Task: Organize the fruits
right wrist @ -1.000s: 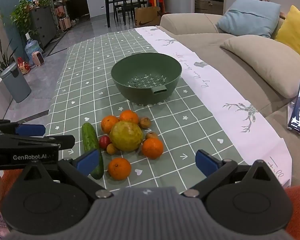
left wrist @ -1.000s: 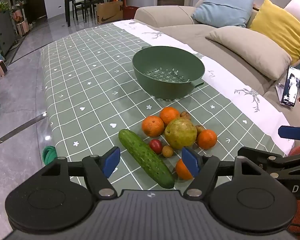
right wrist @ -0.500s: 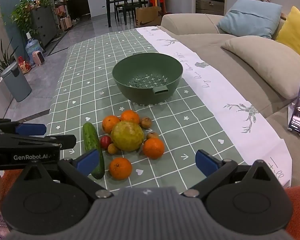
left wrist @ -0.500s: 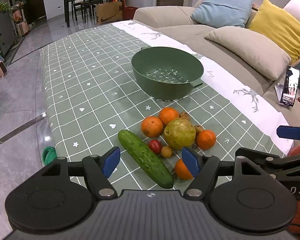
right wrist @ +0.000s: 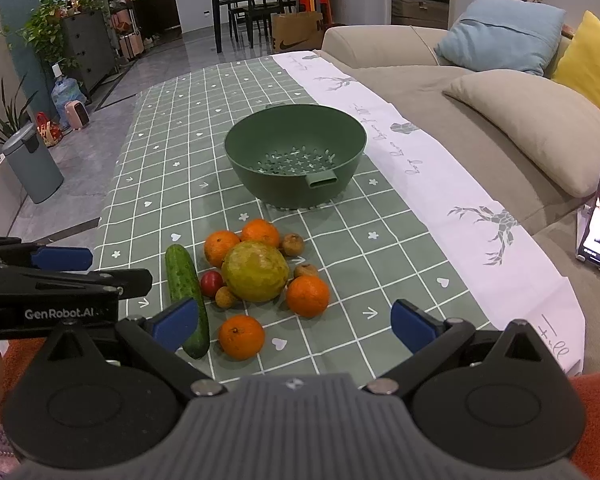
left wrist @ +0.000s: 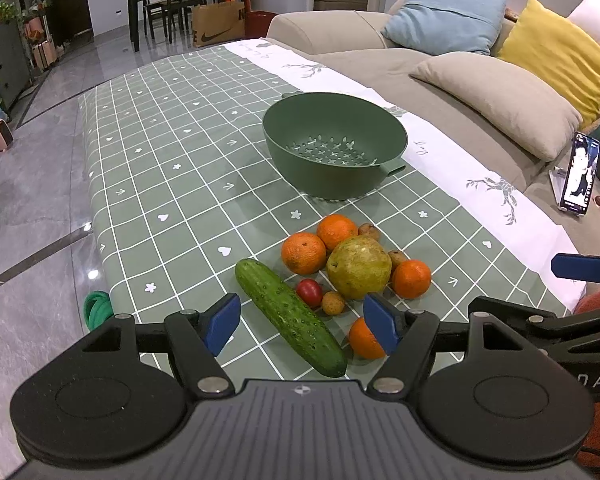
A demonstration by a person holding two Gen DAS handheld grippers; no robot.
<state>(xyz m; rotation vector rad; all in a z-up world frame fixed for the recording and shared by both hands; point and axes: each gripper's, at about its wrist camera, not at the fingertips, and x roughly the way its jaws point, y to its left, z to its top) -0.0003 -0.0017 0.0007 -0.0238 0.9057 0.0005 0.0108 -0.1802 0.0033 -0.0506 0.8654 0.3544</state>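
The fruit sits heaped at the lower middle of both views: four oranges (right wrist: 241,336), a big yellow-green pear (right wrist: 255,271), a small red tomato (right wrist: 211,283) and a few brownish little fruits, with a cucumber (left wrist: 290,317) lying slantwise just left of the pile. Past them, toward the middle of the frame, the green colander (right wrist: 296,162) stands bare on the checked cloth of the bench (left wrist: 172,184). I'd reckon nothing has gone in yet, so the sensible start is the loose orange nearest the front, taken squarely across its middle so it doesn't roll into the others. The left claw (left wrist: 302,326) hangs low over the cucumber, its fingers spread wide, holding nothing; the right claw (right wrist: 296,324) hovers likewise, wider still and bare-handed, levelled at the heap.
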